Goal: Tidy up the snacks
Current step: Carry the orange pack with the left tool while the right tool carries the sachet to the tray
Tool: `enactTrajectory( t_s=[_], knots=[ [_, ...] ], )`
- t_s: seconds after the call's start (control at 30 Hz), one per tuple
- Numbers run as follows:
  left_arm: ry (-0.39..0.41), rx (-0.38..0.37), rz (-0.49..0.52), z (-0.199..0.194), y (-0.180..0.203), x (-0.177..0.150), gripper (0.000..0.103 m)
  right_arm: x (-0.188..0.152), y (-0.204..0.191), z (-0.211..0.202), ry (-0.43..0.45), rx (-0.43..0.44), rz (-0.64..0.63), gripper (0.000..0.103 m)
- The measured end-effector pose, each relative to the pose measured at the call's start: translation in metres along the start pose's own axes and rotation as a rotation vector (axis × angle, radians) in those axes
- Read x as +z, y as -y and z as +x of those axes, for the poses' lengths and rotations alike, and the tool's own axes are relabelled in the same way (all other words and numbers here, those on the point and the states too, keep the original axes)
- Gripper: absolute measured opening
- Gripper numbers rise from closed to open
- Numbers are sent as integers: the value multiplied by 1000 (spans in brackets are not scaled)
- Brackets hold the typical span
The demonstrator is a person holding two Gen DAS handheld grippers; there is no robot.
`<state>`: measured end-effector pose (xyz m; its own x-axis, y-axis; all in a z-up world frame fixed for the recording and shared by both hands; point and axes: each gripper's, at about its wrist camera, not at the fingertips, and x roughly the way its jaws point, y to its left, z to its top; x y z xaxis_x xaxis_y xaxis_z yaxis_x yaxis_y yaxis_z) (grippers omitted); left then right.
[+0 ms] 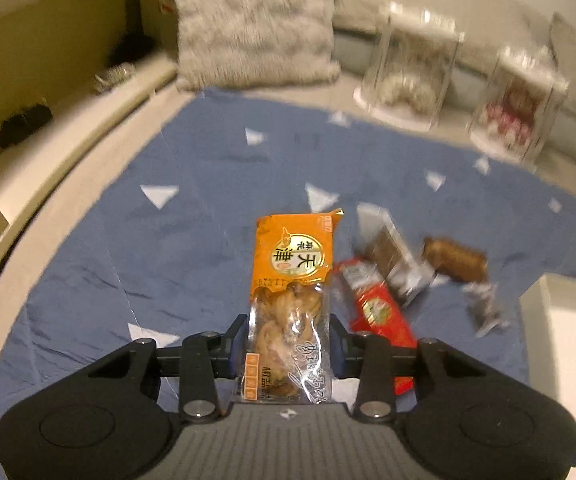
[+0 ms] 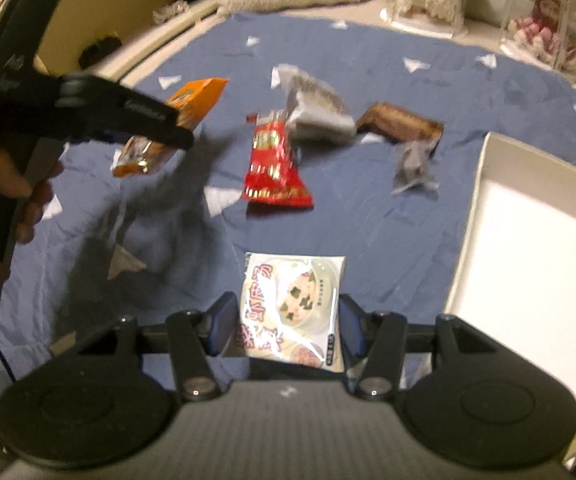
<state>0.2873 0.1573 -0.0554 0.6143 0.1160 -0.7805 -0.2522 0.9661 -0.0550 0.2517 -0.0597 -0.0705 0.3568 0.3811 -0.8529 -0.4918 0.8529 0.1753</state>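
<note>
My left gripper (image 1: pixel 288 336) is shut on an orange twisted-dough snack packet (image 1: pixel 292 264) and holds it above the blue cloth (image 1: pixel 128 240). It also shows in the right wrist view (image 2: pixel 160 132), with the packet (image 2: pixel 192 100) in it. My right gripper (image 2: pixel 286 320) is shut on a white soup packet (image 2: pixel 294 300), above the cloth (image 2: pixel 388 240). On the cloth lie a red packet (image 2: pixel 274 164), a grey packet (image 2: pixel 316 108), a brown bar (image 2: pixel 402 124) and a small grey wrapper (image 2: pixel 414 164).
A white box (image 2: pixel 536 248) sits on the cloth at the right. A fluffy cushion (image 1: pixel 252 24) and two clear display cases with dolls (image 1: pixel 412 64) stand at the back. A shelf unit (image 1: pixel 48 64) runs along the left.
</note>
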Motion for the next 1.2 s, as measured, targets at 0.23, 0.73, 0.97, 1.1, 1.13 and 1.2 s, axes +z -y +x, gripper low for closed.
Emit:
enactTrajectory(
  t_s=[0.23,0.73,0.97,1.1,1.13,1.2],
  knots=[
    [90,-72,-14,-48,11,-1,41,4,27,-36,82,-24,41,60],
    [86,-255,74,-69,109,-15,41,-10,111,-106,211,-109,183,60],
    [24,-333,97,-58,159,-25,41,-26,152,-118,211,-155,250,60],
    [-31,-370,103,-45,185,-35,41,-32,167,-117,199,-179,284,60],
    [-44,-378,102,-42,190,-38,41,-33,171,-116,195,-183,292,60],
    [-75,-392,97,-34,202,-43,41,-35,179,-115,190,-195,307,60]
  ],
)
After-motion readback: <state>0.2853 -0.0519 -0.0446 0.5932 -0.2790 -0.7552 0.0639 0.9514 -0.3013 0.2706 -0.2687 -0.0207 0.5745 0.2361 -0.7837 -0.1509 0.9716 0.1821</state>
